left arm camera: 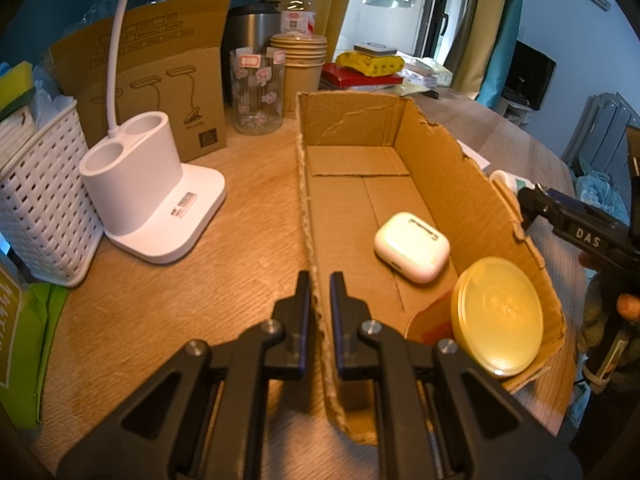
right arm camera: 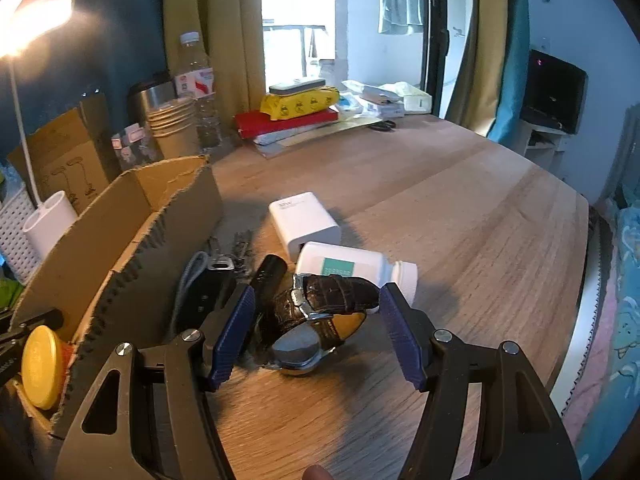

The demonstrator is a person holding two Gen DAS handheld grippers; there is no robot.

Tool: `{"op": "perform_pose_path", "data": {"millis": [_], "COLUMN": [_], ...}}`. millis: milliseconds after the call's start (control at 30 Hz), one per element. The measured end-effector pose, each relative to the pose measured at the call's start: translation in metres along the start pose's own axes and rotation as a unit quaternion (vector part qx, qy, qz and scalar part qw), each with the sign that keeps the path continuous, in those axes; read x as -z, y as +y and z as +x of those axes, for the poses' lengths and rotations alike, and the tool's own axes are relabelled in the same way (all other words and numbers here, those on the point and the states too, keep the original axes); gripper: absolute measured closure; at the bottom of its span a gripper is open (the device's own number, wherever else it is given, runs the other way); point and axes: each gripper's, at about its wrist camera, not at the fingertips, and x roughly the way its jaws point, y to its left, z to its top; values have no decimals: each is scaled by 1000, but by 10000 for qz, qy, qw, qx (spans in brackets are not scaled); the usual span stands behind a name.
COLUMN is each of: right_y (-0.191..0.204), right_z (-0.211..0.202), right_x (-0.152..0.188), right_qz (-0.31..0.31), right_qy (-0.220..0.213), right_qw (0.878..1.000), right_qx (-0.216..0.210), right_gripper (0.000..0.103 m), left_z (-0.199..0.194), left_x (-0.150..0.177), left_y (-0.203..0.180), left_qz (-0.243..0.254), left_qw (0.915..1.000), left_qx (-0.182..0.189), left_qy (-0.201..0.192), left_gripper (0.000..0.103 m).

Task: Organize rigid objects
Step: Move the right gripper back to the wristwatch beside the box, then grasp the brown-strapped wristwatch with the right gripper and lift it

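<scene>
My left gripper [left arm camera: 321, 284] is shut on the near left wall of an open cardboard box [left arm camera: 352, 160]. On the box's floor lies a white earbud case [left arm camera: 412, 246], and a round yellow tin [left arm camera: 498, 316] leans in its near right corner. Outside the box, my right gripper [right arm camera: 317, 291] stands open low over a wristwatch [right arm camera: 308, 320] with a dark leather strap; the pads sit either side of it without touching. Behind the watch lie a white pill bottle [right arm camera: 348, 266], a white charger [right arm camera: 304, 222], a black cylinder [right arm camera: 270, 276] and a black device with a grey cord [right arm camera: 208, 292].
A white lamp base [left arm camera: 152, 200], a white basket [left arm camera: 40, 208] and a brown carton [left arm camera: 160, 80] stand left of the box. A glass jar [left arm camera: 258, 88], paper cups [left arm camera: 300, 60] and a book stack [right arm camera: 288, 120] line the back. The wooden table [right arm camera: 460, 220] ends at the right.
</scene>
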Motion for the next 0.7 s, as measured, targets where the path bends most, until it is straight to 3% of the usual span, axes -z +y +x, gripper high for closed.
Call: {"op": "perform_pose_path", "data": {"millis": [267, 700], "right_y": [-6, 7], "right_z": [19, 38], "right_x": [6, 11], "right_qz": [89, -272], "right_qy": [359, 909], "right_qw": [9992, 9955], "right_qx": [-147, 51], "right_gripper": [30, 30], "left_z": [0, 0], "left_x": [0, 0], "left_y": [0, -1], "left_qz": [-1, -3], "left_qw": [10000, 10000], "left_qx": [2, 2], "left_qy": [-1, -3], "left_gripper": [94, 94]}}
